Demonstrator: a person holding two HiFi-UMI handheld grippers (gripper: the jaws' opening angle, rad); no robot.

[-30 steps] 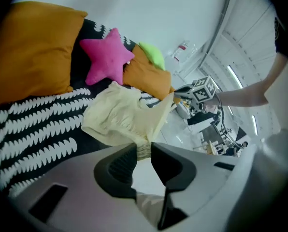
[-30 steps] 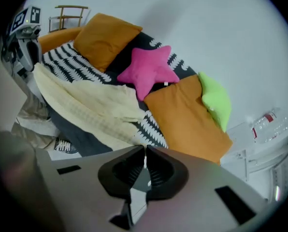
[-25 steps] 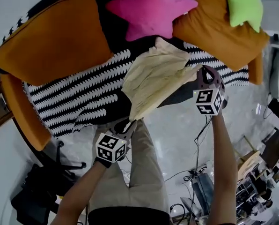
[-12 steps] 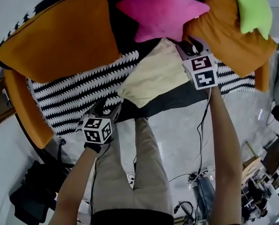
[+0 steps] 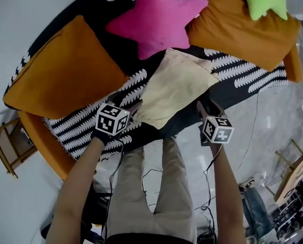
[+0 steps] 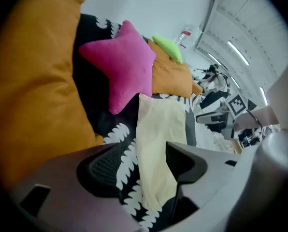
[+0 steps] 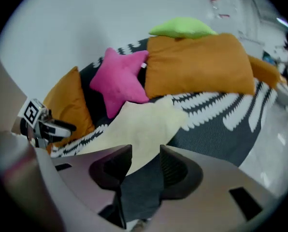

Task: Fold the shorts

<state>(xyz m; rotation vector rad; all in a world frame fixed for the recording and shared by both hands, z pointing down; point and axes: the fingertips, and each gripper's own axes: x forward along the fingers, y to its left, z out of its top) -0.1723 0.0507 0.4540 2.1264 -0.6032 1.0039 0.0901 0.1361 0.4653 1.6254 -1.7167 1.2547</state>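
- shorts [image 5: 174, 88] lie flat on the sofa cover [image 5: 253, 78], already down to one panel, just on the person's side of the star cushion [image 5: 154, 17] (can't tell if the far corner touches it)
- left hand-held gripper [image 6: 149, 151]: jaws apart and have just been opening. The shorts corner farthest from the star cushion shows between them, but the pads aren't pressing, so it holds nothing
- right hand-held gripper [image 7: 146, 153]: jaws part-way open and just eased a bit closer. Only dark sofa cover lies between them, the shorts edge is just beyond, toward the star cushion, and it's empty
- step looks like a re-grip for the next fold
- to do it well: slide both sets of jaws onto the edge away from the star cushion and pinch cloth only, not the cover underneath
- close both together, lift low, carry evenly toward the star cushion, match edges before letting go
- risk: the right one grabs the cover, or an uneven pull skews the fold
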